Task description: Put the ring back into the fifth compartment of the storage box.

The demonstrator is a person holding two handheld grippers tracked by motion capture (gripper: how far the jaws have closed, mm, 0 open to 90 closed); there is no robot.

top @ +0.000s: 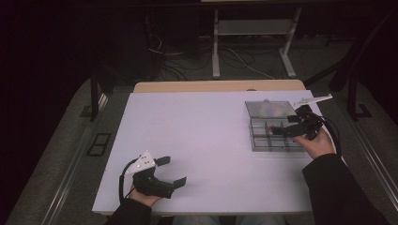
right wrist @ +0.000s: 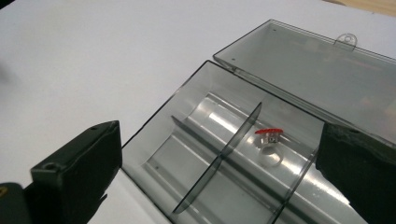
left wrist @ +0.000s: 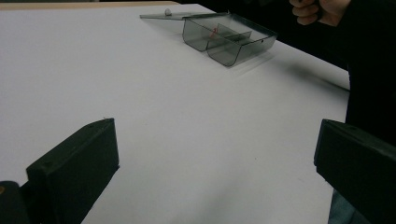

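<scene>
Light: you work in a dim room.
Floor: grey carpet [top: 65, 154], loose cables [top: 234, 58].
Furniture: white metal table frame [top: 253, 28] behind your white tabletop [top: 197, 140].

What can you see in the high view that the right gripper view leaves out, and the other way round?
High view alone: the whole white table, both hands, the left gripper with open jaws resting near the front edge, and the floor with cables beyond.

Right gripper view alone: a small red-topped part lying in one compartment, and the curved dividers up close.

Both: the smoky clear compartment box with its lid folded open, and the right gripper, jaws open with nothing between them, over the box.
</scene>
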